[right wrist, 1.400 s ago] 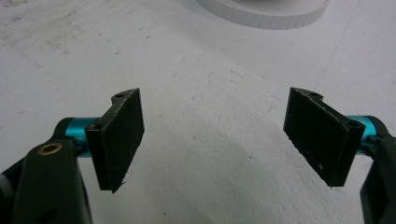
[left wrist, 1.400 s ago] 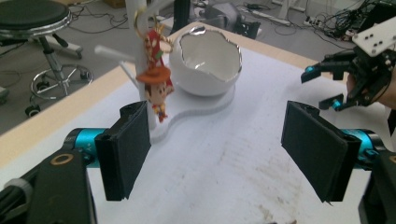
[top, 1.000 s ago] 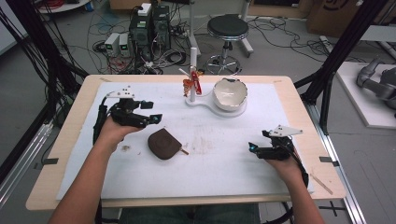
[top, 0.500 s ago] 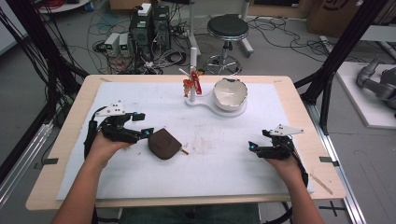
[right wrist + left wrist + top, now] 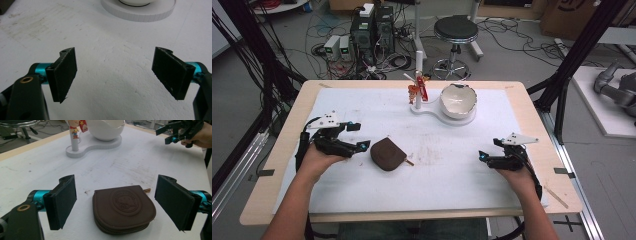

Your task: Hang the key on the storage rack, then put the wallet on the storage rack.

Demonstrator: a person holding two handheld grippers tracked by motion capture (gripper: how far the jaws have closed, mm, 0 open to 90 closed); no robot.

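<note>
left gripper (image 5: 116, 202) jaws wide, flanking brown pouch (image 5: 123, 208)

This is a lab: beyond the table (image 5: 532, 107), computer towers (image 5: 373, 25) and tangled cables (image 5: 324, 50) sit at 11 o'clock, a black stool (image 5: 455, 30) at 12, black rig struts (image 5: 582, 50) at 2.

— How do your arms lie?
— Both forearms come in from the near edge. Your left hand (image 5: 319, 157) holds the left gripper (image 5: 357, 137) pointing right, jaws spread wide.
— And your right?
— Your right hand (image 5: 517, 175) holds the right gripper (image 5: 486, 154) low, pointing left, jaws also parted, well apart from the left.
</note>
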